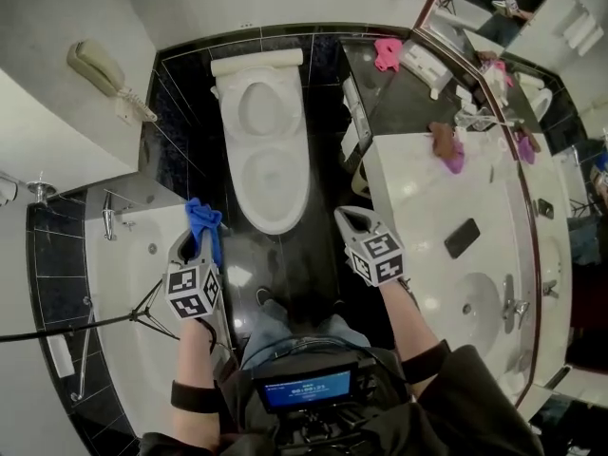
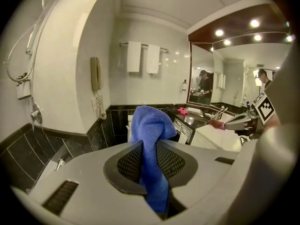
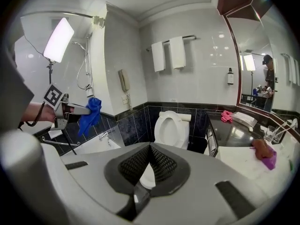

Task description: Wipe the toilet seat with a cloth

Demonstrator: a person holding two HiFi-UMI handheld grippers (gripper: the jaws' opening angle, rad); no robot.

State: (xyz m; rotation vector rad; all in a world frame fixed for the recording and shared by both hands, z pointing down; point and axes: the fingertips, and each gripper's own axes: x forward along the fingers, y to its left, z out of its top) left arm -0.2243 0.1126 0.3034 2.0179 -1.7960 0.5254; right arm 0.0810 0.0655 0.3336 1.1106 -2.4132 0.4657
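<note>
The white toilet (image 1: 271, 150) stands ahead against the black tiled wall, lid up, seat (image 3: 168, 123) down. My left gripper (image 1: 198, 237) hovers left of the bowl's front rim, shut on a blue cloth (image 1: 203, 220). In the left gripper view the cloth (image 2: 152, 123) is pinched between the jaws of my left gripper (image 2: 149, 146), bunching up above them and hanging below. My right gripper (image 1: 346, 217) floats right of the bowl's front, level with the left one. The jaws of my right gripper (image 3: 149, 146) are shut with nothing between them. Neither gripper touches the toilet.
A bathtub (image 1: 123, 283) lies to the left, with a light stand (image 3: 58, 39) beside it. A white vanity counter (image 1: 427, 207) with a sink (image 1: 480, 312) and a dark phone (image 1: 462, 237) runs along the right. A wall handset (image 1: 95, 69) hangs at the left.
</note>
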